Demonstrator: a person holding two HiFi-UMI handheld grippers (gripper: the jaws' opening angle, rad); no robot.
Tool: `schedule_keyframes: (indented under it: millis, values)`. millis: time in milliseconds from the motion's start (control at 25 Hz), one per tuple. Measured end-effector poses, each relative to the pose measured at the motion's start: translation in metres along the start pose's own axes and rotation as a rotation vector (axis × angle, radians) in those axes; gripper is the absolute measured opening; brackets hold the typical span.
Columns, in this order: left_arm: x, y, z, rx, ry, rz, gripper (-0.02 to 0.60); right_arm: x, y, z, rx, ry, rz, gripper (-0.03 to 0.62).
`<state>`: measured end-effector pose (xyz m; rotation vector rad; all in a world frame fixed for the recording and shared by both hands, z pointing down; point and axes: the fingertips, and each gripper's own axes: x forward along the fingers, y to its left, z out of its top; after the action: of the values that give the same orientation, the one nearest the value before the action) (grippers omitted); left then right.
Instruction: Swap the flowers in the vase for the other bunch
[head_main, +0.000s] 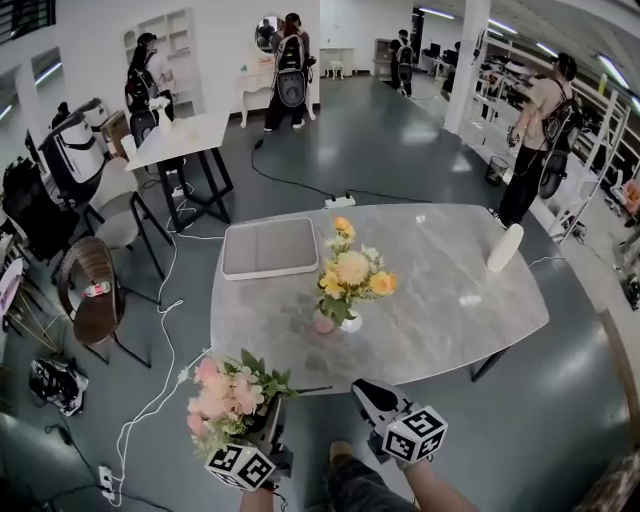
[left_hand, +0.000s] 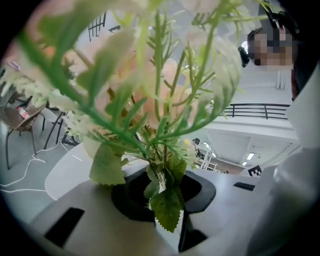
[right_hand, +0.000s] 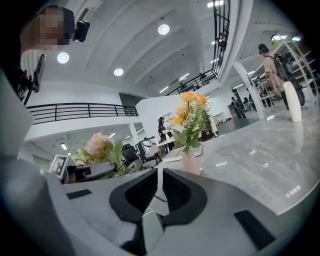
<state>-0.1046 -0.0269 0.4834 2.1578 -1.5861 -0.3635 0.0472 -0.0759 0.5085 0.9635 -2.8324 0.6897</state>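
Note:
A small pink vase (head_main: 323, 322) with a yellow and orange bunch (head_main: 352, 268) stands mid-table on the grey marble table (head_main: 450, 300). In the right gripper view the same vase (right_hand: 190, 161) and its yellow bunch (right_hand: 190, 112) rise just beyond the jaws. My left gripper (head_main: 262, 428) hovers in front of the table's near edge, shut on the stems of a pink bunch (head_main: 225, 393). That pink bunch (left_hand: 150, 95) fills the left gripper view, stems pinched between the jaws. My right gripper (head_main: 368, 392) is shut and empty, at the near table edge.
A grey tray (head_main: 270, 247) lies at the table's back left. A white bottle (head_main: 505, 247) stands at the right edge beside a small white dish (head_main: 470, 299). Chairs (head_main: 92, 290) and cables (head_main: 160, 310) are on the floor left. Several people stand far behind.

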Motion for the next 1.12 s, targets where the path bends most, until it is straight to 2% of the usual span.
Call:
schedule_keyframes:
  millis: [240, 520, 640, 800, 1120]
  values:
    - [0.029, 0.017, 0.002, -0.008, 0.007, 0.024, 0.097, 0.033, -0.025, 0.006, 0.012, 0.026, 0.003, 0.023]
    - [0.059, 0.028, 0.007, 0.019, 0.017, 0.039, 0.097, 0.063, -0.048, 0.012, 0.020, 0.050, 0.004, 0.031]
    - [0.069, 0.032, 0.008, 0.035, 0.027, 0.029, 0.097, 0.078, -0.054, 0.012, 0.037, 0.054, 0.015, 0.130]
    - [0.074, 0.036, 0.010, 0.044, 0.042, 0.028, 0.097, 0.096, -0.062, 0.016, 0.034, 0.046, 0.007, 0.188]
    - [0.078, 0.049, 0.026, 0.084, 0.039, 0.081, 0.097, 0.127, -0.079, 0.033, 0.034, -0.026, -0.029, 0.222]
